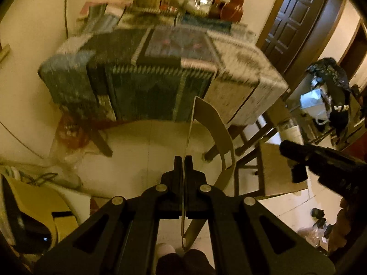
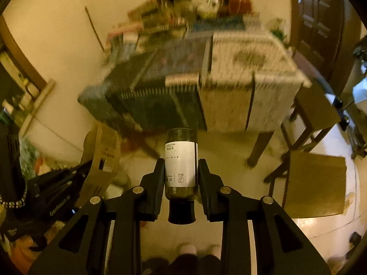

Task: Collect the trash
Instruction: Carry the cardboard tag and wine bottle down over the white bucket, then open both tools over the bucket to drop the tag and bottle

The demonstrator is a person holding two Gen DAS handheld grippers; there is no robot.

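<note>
My left gripper (image 1: 183, 160) is shut on a flat, curved piece of beige cardboard (image 1: 214, 128), held edge-on and rising above the fingertips. The same cardboard (image 2: 103, 158) shows at the left of the right wrist view, with the left gripper's black body below it. My right gripper (image 2: 181, 162) is shut on a small dark glass bottle (image 2: 181, 160) with a white label and a black cap that points back at the camera. Both grippers are held in the air over the floor, in front of the table. The right gripper (image 1: 298, 160) shows at the right of the left wrist view.
A table with a patterned cloth (image 1: 160, 68) stands ahead, blurred, with jars and clutter along its far side (image 1: 183, 2). Wooden stools (image 2: 316, 183) stand to the right of it. A dark door (image 1: 296, 20) is at the back right. Bags and clutter (image 1: 325, 96) sit at the far right.
</note>
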